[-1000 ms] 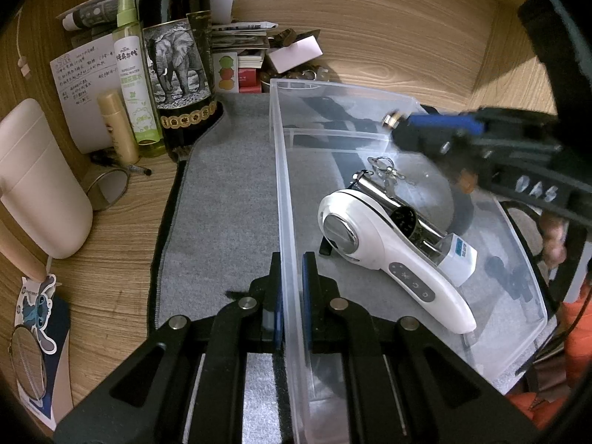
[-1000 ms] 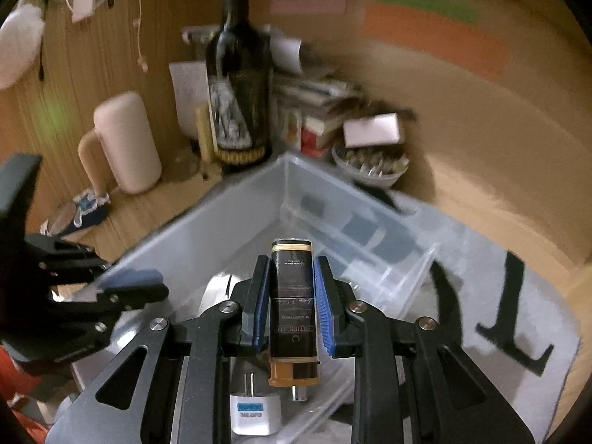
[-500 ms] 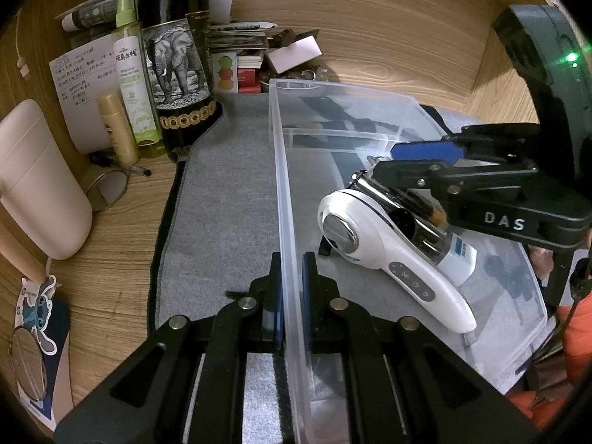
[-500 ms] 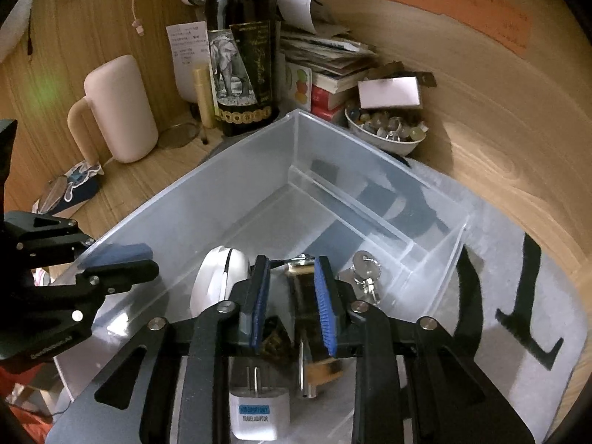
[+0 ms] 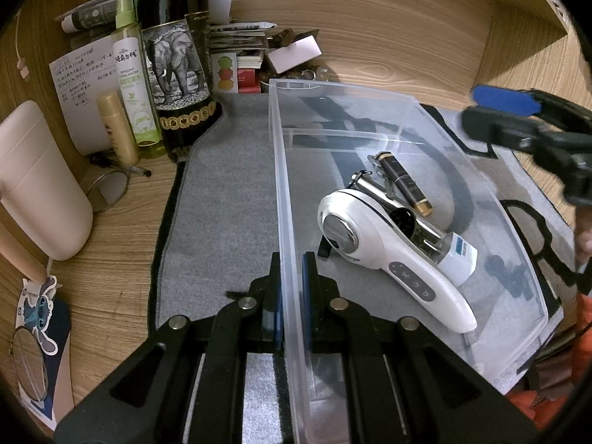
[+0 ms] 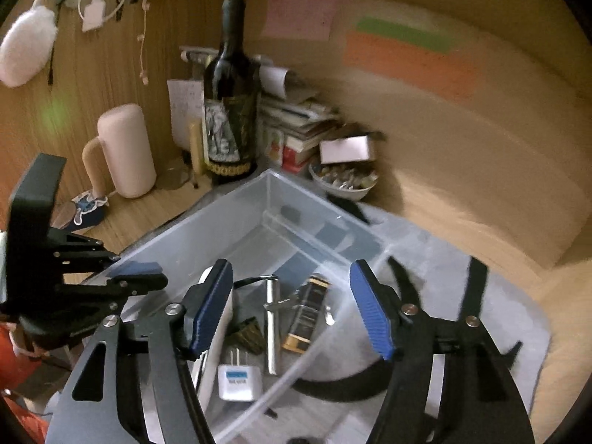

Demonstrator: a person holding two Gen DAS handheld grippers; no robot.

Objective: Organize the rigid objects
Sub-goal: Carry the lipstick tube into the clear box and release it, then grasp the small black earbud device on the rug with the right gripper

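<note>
A clear plastic bin point(image 5: 280, 185) sits on a grey mat. My left gripper point(image 5: 292, 288) is shut on its near wall. Inside the bin lie a white handheld device point(image 5: 388, 259), a white travel adapter point(image 6: 236, 381), a silver metal bar point(image 6: 272, 325) and a black-and-gold tube point(image 6: 307, 314). My right gripper point(image 6: 292, 296) hovers above the tube point(image 5: 403, 181). Its jaws are opening, and nothing is between its blue pads point(image 6: 212, 307). In the left wrist view one of its blue pads point(image 5: 503, 100) shows at the far right, beyond the bin.
A dark wine bottle point(image 5: 177, 59), a green spray bottle point(image 5: 133, 85) and a cream mug point(image 5: 37, 185) stand left of the bin. Behind the bin are stacked books and a bowl of small items point(image 6: 344, 181). The grey mat point(image 5: 222, 203) lies on a wooden desk.
My right gripper brought the black-and-gold tube down into the bin, let it go, opened and drew up and back. The left gripper kept its hold on the wall.
</note>
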